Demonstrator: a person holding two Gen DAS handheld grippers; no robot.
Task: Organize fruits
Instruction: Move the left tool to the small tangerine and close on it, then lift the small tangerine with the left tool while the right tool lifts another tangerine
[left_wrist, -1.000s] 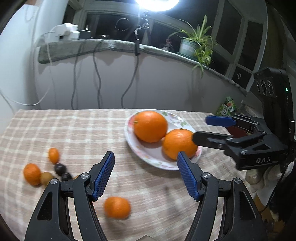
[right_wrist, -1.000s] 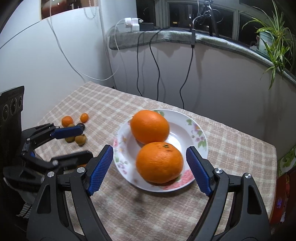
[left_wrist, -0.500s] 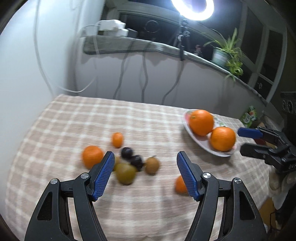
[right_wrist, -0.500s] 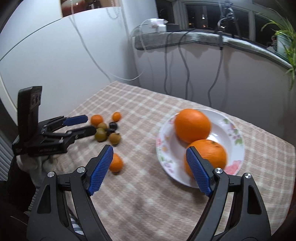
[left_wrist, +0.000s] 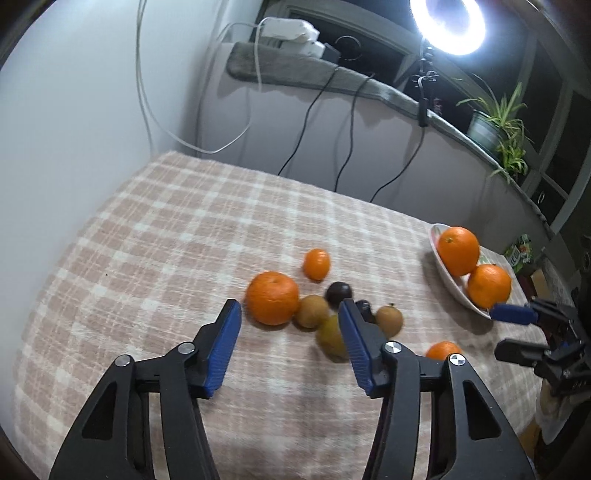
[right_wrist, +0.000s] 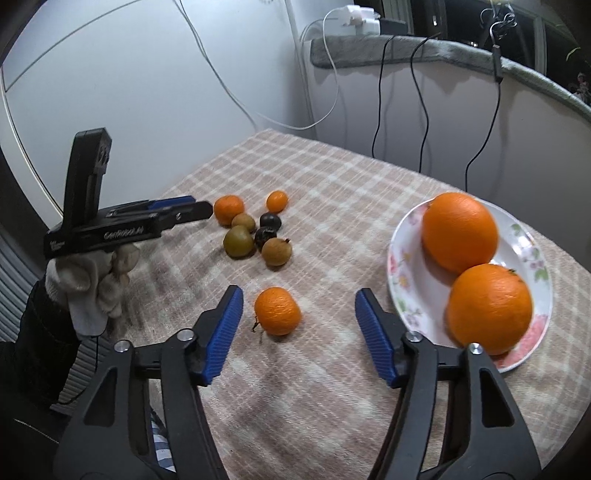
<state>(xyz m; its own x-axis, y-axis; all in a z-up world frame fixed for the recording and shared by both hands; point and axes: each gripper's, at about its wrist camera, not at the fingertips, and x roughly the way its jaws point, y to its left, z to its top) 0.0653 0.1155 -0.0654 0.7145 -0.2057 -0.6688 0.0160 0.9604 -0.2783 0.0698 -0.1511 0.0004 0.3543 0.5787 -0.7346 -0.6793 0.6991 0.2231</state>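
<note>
Two big oranges lie on a floral white plate at the right of the checked table. A cluster of small fruits lies at the left: a mandarin, a small orange one, brown ones and dark ones. My left gripper is open and empty, just short of the mandarin. A lone mandarin lies apart. My right gripper is open and empty, its jaws either side of that mandarin, slightly short of it.
The checked cloth covers the table, which meets white walls at left and back. Cables hang from a ledge with a power strip, a ring light and a potted plant. A green packet lies beyond the plate.
Both grippers swung left, away from the plate. The left now faces the fruit cluster; the right now faces the lone mandarin. Both stayed open.
</note>
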